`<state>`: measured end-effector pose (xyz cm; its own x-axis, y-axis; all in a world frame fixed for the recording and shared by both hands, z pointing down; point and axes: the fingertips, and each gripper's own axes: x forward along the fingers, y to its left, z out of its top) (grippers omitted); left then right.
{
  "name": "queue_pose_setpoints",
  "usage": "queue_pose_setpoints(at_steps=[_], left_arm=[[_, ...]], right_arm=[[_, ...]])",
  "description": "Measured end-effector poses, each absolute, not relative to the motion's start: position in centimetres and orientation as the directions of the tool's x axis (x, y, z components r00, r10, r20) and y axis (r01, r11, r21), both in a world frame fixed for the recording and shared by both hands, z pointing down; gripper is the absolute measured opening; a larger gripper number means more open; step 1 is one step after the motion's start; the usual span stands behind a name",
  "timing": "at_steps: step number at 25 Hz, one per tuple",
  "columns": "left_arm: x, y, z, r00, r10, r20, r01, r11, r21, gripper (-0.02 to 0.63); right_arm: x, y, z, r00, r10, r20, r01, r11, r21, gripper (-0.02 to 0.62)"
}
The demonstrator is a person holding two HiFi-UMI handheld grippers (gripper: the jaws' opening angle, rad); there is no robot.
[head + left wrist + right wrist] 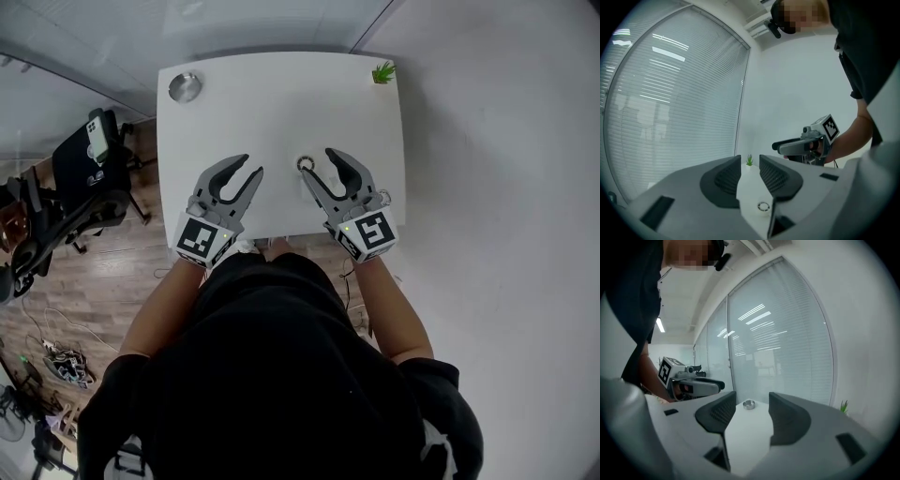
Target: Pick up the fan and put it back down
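Observation:
I see nothing that I can tell as a fan. On the white table (281, 108) a round silver dish-like thing (185, 87) sits at the far left corner, and it also shows between my right jaws far off (748, 403). A small ring (306, 164) lies on the table by my right gripper's inner fingertip, also seen low in the left gripper view (763, 206). My left gripper (251, 166) (750, 161) and right gripper (317, 163) (752, 401) hover side by side over the table's near half, both open with nothing between the jaws.
A small green plant (382, 72) stands at the table's far right corner. Left of the table are a black office chair (89, 159) and cables on the wooden floor (56, 356). Window blinds (670, 103) lie beyond the table's far edge.

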<state>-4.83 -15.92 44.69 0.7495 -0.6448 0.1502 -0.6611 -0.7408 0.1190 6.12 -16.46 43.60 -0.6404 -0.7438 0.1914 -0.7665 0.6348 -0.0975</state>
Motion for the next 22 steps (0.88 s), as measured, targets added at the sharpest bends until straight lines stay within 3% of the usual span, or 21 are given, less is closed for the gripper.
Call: queue_pose_setpoints(at_steps=[9,17,22], left_arm=[[-3.7,-14.8,41.6,0.771,-0.63,0.099,-0.637,-0.765,0.095,0.009],[-2.5,-13.6,40.2,0.793,-0.601,0.103,-0.609,-0.789,0.083,0.011],[-1.9,-13.7,39.0,0.799,-0.597,0.076,-0.601,-0.795,0.079,0.011]], right_arm=[[6.2,-13.6,38.2,-0.652,-0.753,0.089,-0.758,0.649,-0.069,0.114],[6.9,-12.0,36.2,-0.64,-0.766,0.061,-0.768,0.638,-0.043,0.003],[7.2,-11.7,35.7,-0.633,-0.773,0.049,-0.774,0.632,-0.025,0.003]])
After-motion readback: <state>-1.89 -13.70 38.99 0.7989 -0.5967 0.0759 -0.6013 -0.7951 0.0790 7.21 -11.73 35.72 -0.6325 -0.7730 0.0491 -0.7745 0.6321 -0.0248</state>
